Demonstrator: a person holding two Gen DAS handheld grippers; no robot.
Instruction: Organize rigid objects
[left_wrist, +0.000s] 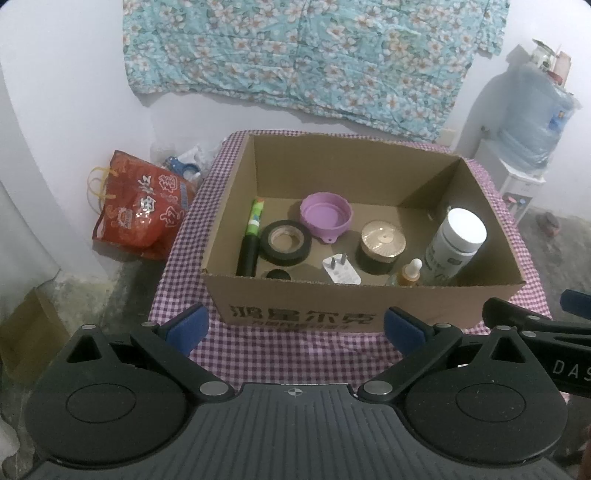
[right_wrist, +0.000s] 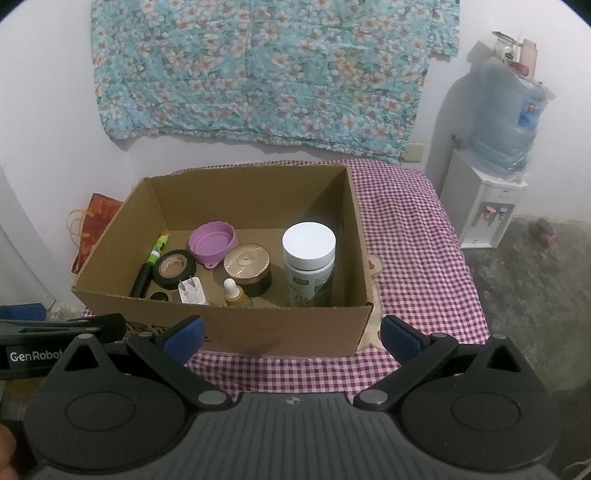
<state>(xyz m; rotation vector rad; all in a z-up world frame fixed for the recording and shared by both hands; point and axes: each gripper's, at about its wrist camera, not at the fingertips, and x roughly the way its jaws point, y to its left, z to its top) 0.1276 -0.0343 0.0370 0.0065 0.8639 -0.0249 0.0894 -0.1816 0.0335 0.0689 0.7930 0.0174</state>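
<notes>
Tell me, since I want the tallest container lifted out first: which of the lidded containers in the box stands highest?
The white-capped bottle by the box's right wall; it towers over the gold-lidded black jar and the small amber dropper bottle.

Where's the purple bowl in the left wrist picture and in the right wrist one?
Left wrist: purple bowl at picture centre, against the cardboard box's back wall.
Right wrist: purple bowl left of centre, same spot.
Shared landmark: black tape roll just in front-left.
</notes>
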